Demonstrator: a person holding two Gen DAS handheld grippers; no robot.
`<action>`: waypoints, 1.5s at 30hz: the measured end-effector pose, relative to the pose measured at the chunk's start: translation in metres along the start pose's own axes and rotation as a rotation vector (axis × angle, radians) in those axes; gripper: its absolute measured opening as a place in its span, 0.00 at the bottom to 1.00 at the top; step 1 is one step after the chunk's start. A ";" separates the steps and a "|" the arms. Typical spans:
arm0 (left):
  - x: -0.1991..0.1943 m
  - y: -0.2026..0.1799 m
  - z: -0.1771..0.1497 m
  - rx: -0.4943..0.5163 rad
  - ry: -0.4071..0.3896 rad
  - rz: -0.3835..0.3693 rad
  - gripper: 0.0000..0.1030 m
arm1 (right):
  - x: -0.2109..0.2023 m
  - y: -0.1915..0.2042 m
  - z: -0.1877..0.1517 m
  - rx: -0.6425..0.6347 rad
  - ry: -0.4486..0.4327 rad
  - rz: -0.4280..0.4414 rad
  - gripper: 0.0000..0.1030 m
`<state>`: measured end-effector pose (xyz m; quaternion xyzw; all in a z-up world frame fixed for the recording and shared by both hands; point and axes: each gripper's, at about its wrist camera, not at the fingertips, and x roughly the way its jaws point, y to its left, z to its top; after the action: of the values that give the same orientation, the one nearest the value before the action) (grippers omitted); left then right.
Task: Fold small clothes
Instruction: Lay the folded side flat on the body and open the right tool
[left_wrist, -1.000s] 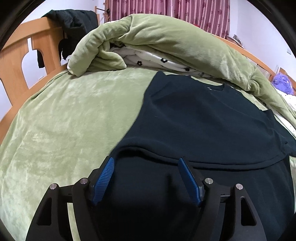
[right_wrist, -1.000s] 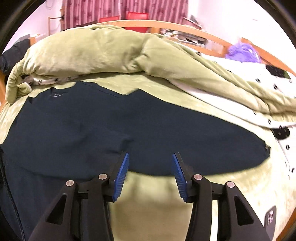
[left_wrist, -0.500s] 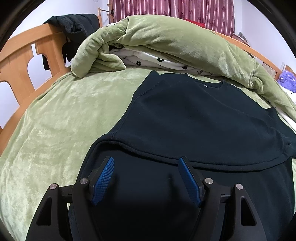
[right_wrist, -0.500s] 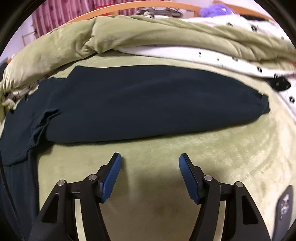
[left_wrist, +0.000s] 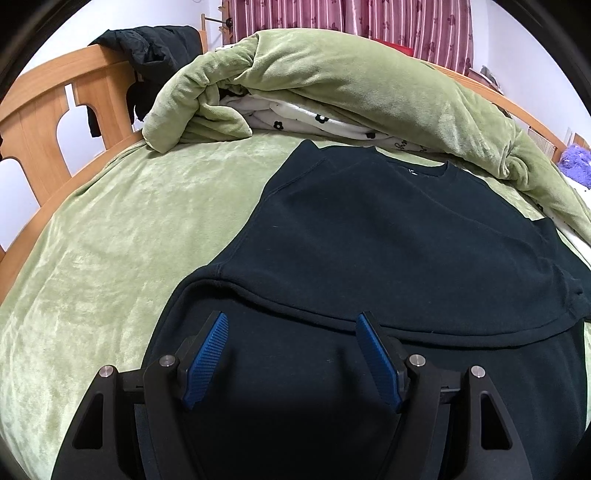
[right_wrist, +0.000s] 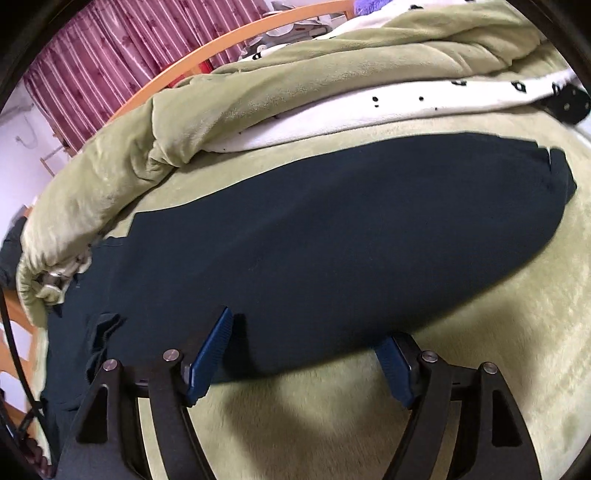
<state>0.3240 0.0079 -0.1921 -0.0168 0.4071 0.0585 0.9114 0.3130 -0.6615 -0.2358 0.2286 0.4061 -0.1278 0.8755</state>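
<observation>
Black sweatshirt (left_wrist: 388, 236) flat on bed's green blanket (left_wrist: 122, 236), sleeve (right_wrist: 332, 236) stretched toward 3 o'clock. Left hand-held gripper (left_wrist: 291, 350) spread, empty, over hem. Right hand-held gripper (right_wrist: 306, 354) opening, wider than second ago, dropped to sleeve edge, unpinched. Rumpled duvet (left_wrist: 351, 77), striped curtains (left_wrist: 369, 18) at 12 o'clock.

Dark sweatshirt (left_wrist: 388, 236) flat on green bedspread (left_wrist: 122, 236), left gripper (left_wrist: 291, 332) wide apart over its folded-up hem.
</observation>
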 end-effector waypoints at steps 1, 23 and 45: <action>0.000 0.000 0.000 0.004 -0.001 -0.002 0.68 | 0.001 0.004 0.002 -0.019 -0.013 -0.021 0.56; -0.003 0.074 0.019 -0.086 0.014 -0.074 0.68 | -0.134 0.320 -0.007 -0.483 -0.263 -0.033 0.06; -0.007 0.064 0.007 -0.037 0.031 -0.168 0.68 | -0.049 0.370 -0.197 -0.675 0.086 -0.010 0.58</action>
<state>0.3170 0.0710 -0.1816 -0.0686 0.4173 -0.0107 0.9061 0.3042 -0.2406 -0.1998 -0.0709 0.4633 0.0194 0.8832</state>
